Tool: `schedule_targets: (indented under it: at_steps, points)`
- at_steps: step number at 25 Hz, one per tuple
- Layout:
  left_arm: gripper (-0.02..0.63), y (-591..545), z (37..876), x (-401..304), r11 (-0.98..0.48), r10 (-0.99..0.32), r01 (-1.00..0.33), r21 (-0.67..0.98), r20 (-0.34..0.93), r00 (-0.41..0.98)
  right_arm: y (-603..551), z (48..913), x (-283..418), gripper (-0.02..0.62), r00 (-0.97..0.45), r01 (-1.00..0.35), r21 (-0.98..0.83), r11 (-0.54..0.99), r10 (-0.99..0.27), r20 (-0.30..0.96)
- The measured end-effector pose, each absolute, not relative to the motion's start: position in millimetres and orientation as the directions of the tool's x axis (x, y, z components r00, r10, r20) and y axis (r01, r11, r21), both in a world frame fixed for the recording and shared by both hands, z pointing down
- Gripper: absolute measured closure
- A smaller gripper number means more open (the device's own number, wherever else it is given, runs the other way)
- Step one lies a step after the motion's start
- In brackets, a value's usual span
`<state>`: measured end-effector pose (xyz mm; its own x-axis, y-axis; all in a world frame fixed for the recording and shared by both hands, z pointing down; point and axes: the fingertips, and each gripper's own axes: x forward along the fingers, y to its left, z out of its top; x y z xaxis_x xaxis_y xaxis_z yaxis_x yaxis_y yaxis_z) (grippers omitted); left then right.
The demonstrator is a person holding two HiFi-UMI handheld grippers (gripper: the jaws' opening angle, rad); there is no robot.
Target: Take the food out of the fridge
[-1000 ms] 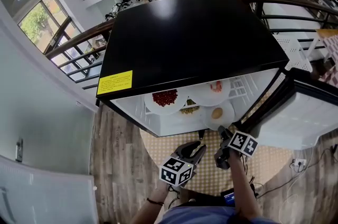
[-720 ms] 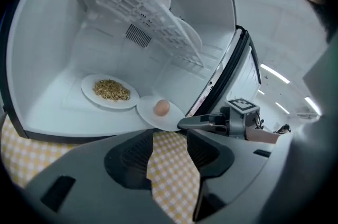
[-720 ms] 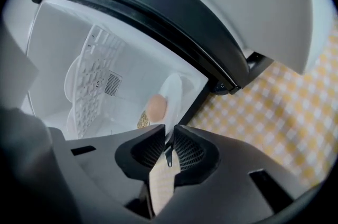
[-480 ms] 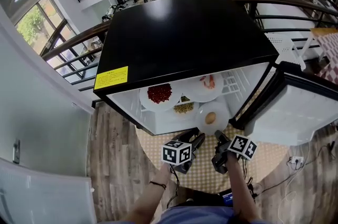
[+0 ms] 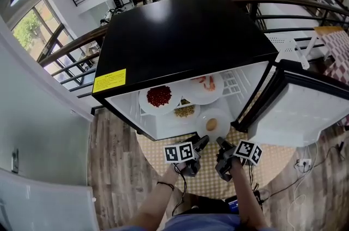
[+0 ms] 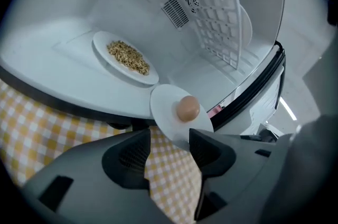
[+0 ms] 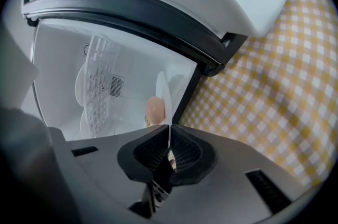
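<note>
A white plate (image 5: pixel 211 125) bearing one small round brown piece of food (image 6: pixel 187 108) sticks out over the front lip of the open fridge (image 5: pixel 185 39). My right gripper (image 7: pixel 169 136) is shut on this plate's rim, which shows edge-on between its pads. My left gripper (image 6: pixel 170 138) has its jaws opening wide, with the plate's near edge between them but not pressed. Deeper inside lies a plate of grains (image 6: pixel 127 57). The head view also shows a plate of red food (image 5: pixel 159 97) and a plate of shrimp (image 5: pixel 204 84).
The fridge door (image 5: pixel 305 115) hangs open at the right. A yellow checked mat (image 5: pixel 262 167) covers the floor in front, with wood flooring (image 5: pixel 114 170) to the left. A white wire shelf (image 6: pixel 211 17) stands inside the fridge.
My left gripper has sunk and rolled, and its marker cube now faces up. The right gripper has drawn in to the near plate's rim. Both grippers sit closer together below the fridge opening.
</note>
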<state>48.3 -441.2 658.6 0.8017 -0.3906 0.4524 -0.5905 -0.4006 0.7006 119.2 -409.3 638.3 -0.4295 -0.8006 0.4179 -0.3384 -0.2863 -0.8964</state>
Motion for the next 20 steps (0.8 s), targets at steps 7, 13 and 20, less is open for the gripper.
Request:
schedule_targets:
  at_steps: [7,13,20]
  points:
    - [0.385,-445,655,54,-0.442,-0.411,-0.596,0.67,0.439,0.799,-401,637,117,0.572,-0.445,-0.327,-0.9,-0.287,-0.794,0.415]
    - [0.388,-431,650,46,-0.464,-0.435,-0.601,0.651,0.423,0.795,-393,631,111,0.571,-0.462,-0.328,-0.903,-0.277,-0.786,0.41]
    - [0.391,-411,629,31,-0.512,-0.49,-0.624,0.59,0.397,0.776,-375,616,99,0.569,-0.496,-0.344,-0.914,-0.216,-0.784,0.372]
